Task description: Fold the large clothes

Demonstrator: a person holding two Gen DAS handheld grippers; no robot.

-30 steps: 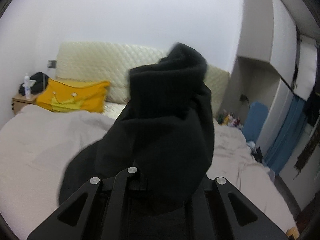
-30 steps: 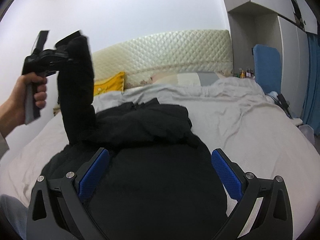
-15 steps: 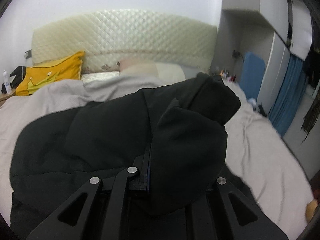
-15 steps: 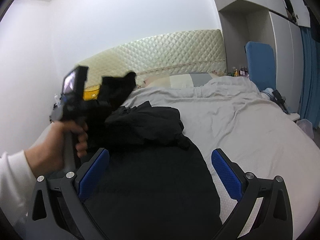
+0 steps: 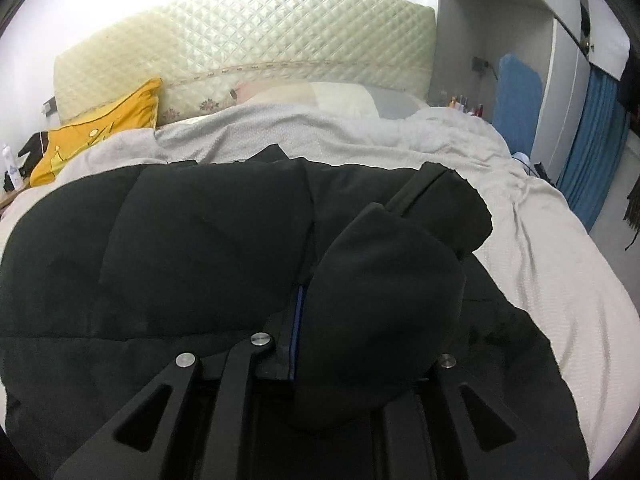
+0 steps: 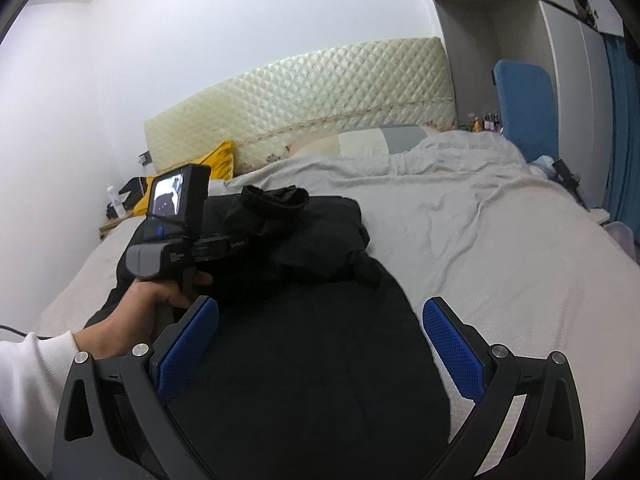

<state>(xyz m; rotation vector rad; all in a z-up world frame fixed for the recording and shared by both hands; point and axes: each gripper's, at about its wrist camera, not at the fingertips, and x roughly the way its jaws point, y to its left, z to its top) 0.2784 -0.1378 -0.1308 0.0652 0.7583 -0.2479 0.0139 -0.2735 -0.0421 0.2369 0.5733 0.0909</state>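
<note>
A large black coat [image 6: 304,360] lies spread on the bed, also in the left wrist view [image 5: 160,260]. My left gripper [image 5: 298,300] is shut on the coat's black sleeve [image 5: 380,280], whose cuff end [image 5: 452,208] drapes over the fingers just above the coat body. In the right wrist view the left gripper [image 6: 256,236] is held low over the coat with the sleeve [image 6: 276,204] bunched on it. My right gripper [image 6: 320,320] is open and empty, hovering over the coat's lower part, blue pads [image 6: 452,344] wide apart.
The bed has a grey duvet [image 6: 480,232], a quilted cream headboard [image 5: 248,48] and a yellow pillow [image 5: 100,128]. A bedside table with a bottle [image 6: 114,204] stands at the left. A blue chair [image 6: 524,108], wardrobe and blue curtain [image 5: 592,148] are at the right.
My left gripper has swung the sleeve down from high in the air and across onto the coat body. The right gripper has stayed open in place.
</note>
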